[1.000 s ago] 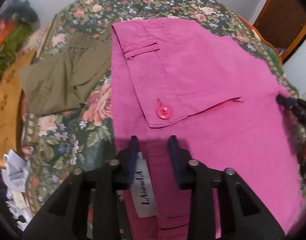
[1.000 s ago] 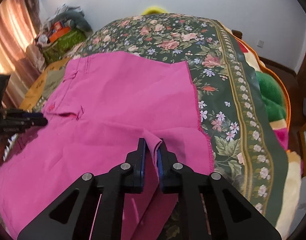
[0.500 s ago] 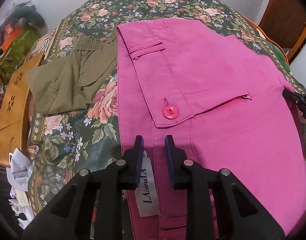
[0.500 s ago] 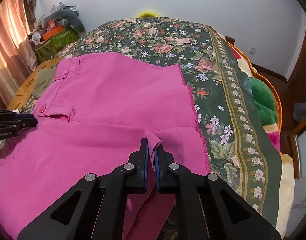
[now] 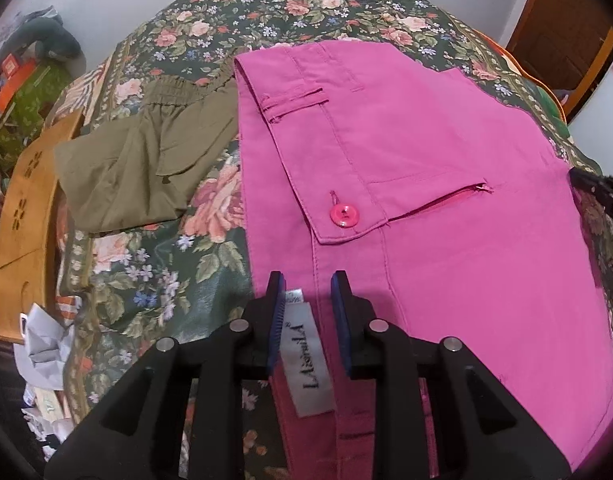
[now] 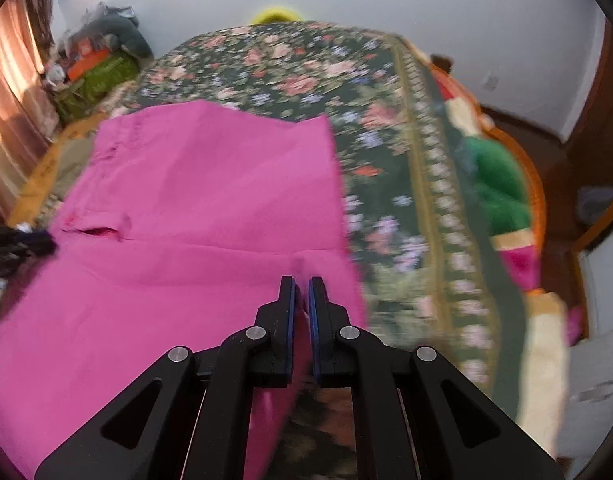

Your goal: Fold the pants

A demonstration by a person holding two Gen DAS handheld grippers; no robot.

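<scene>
Pink pants [image 5: 426,152] lie spread on the floral bedspread [image 5: 154,280], waistband to the left with a pink button [image 5: 344,215] and a white label [image 5: 308,356]. My left gripper [image 5: 306,284] is shut on the near waistband edge at the label, the fabric filling the gap between the fingers. The pants also show in the right wrist view [image 6: 194,208], blurred. My right gripper [image 6: 301,286] is shut on the near hem edge of the pants. Each gripper's tip shows at the edge of the other view.
Folded olive-green garment [image 5: 142,160] lies left of the pants. A wooden bed frame [image 5: 22,208] and crumpled paper [image 5: 46,348] are at the left. A green and cream blanket [image 6: 502,200] hangs off the bed's right side. Clutter [image 6: 94,60] sits by the far wall.
My left gripper closed from open onto the waistband at the label. Both grippers have lifted and drawn the near edge of the pants; the right wrist view is now motion-blurred.
</scene>
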